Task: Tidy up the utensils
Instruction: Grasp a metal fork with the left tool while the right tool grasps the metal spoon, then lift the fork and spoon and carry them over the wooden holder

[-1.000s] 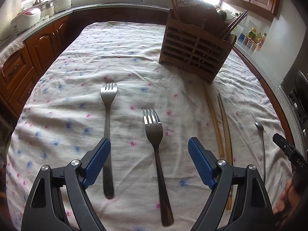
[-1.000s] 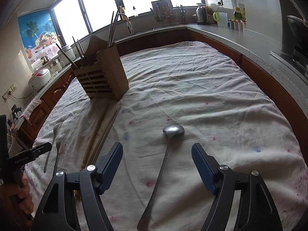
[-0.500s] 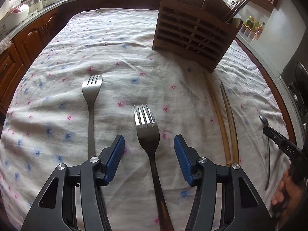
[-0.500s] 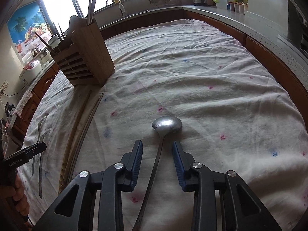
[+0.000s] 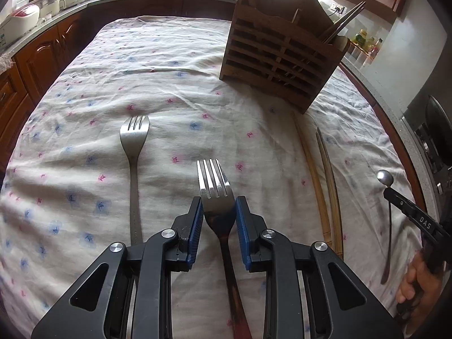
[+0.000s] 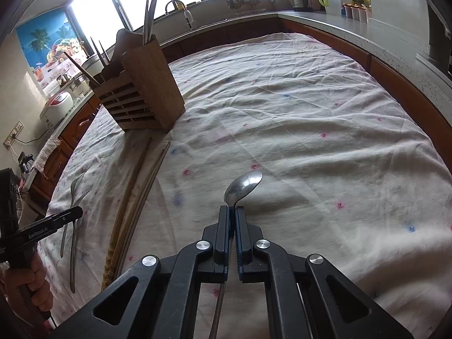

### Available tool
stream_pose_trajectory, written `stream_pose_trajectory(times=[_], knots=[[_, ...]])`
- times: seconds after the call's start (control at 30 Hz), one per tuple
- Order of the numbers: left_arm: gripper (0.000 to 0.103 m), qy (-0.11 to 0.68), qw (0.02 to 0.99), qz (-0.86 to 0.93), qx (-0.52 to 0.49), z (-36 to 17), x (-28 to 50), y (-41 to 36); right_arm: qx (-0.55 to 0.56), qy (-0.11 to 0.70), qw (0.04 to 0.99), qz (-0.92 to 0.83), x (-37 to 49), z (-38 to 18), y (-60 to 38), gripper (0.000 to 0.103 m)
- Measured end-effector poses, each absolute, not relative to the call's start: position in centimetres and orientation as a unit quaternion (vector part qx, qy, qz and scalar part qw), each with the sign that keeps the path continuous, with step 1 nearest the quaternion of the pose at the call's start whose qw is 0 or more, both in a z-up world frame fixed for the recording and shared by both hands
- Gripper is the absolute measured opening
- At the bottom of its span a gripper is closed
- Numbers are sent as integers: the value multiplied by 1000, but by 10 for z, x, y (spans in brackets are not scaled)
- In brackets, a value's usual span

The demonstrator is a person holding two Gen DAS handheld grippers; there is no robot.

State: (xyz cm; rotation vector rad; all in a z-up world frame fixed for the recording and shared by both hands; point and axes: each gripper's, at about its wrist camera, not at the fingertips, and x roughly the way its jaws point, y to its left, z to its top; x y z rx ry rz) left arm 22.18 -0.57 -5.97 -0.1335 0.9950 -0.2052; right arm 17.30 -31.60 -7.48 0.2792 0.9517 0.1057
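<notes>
My left gripper is shut on a steel fork, its blue pads against the sides of the fork's neck, tines pointing away. A second fork lies on the cloth to its left. My right gripper is shut on the neck of a steel spoon, and the bowl sticks out ahead of the fingertips. The spoon also shows in the left wrist view. A wooden utensil holder stands at the back, also in the right wrist view, with chopsticks in it.
Two long bamboo chopsticks lie on the flowered tablecloth between the forks and the spoon, also in the right wrist view. Wooden cabinets and a counter with appliances ring the table.
Both grippers moved forward and closed: the left from wide open onto the near fork, the right from wide open onto the spoon's neck.
</notes>
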Motion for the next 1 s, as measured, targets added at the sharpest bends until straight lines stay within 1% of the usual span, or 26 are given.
stream_pose_trajectory(times=[0.63, 1.0], knots=[[21, 388, 907, -129, -98, 18, 175, 10, 141, 382, 907, 110, 147, -5, -290, 2], [21, 359, 918, -133, -104, 44, 172, 15, 140, 353, 917, 121, 144, 21, -283, 2]])
